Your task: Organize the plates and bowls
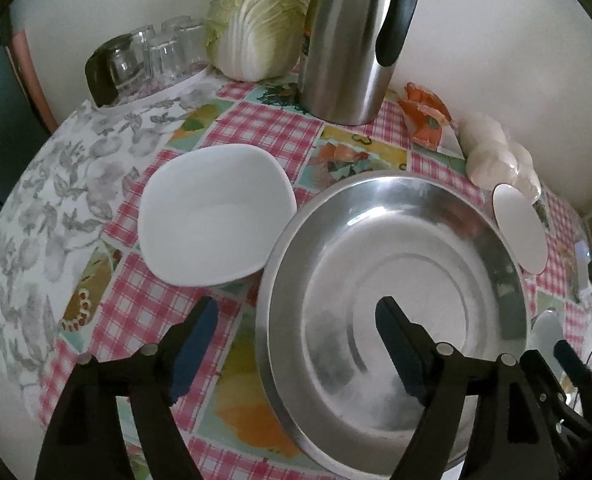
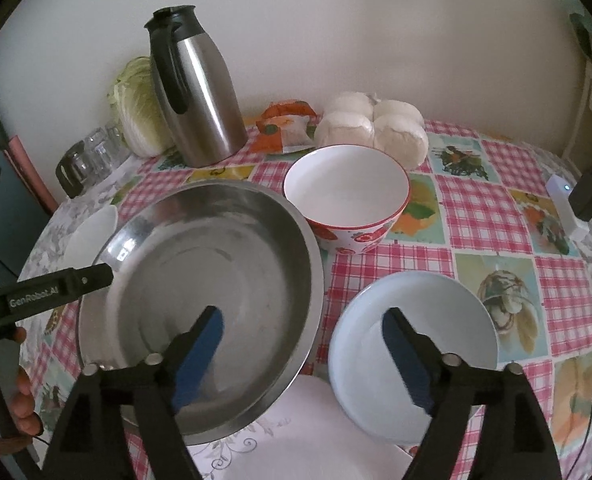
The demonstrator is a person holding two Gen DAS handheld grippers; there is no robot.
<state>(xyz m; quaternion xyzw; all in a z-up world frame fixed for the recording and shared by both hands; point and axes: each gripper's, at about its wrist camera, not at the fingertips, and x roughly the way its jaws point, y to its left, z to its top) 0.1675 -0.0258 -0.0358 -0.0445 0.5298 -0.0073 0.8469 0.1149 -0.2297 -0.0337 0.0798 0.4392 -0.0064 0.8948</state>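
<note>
A wide steel basin (image 1: 395,264) sits on the checked tablecloth. My left gripper (image 1: 296,320) hangs open over the basin's left rim, one finger outside it and one over its floor, gripping nothing. A white squarish bowl (image 1: 216,216) lies to the left of the basin. My right gripper (image 2: 301,320) is open too, astride the gap between the steel basin (image 2: 216,280) and a pale blue shallow bowl (image 2: 415,332). Behind them stands a flowered bowl with a red rim (image 2: 347,192). A white plate (image 2: 307,432) lies at the near edge, partly under the basin.
A steel thermos jug (image 2: 200,92), a cabbage (image 1: 256,20) and upturned glasses (image 1: 156,56) stand along the back wall. A bag of white buns (image 2: 375,124) and an orange packet (image 2: 284,120) lie behind the flowered bowl. A white device (image 2: 567,208) with a cable sits at the right edge.
</note>
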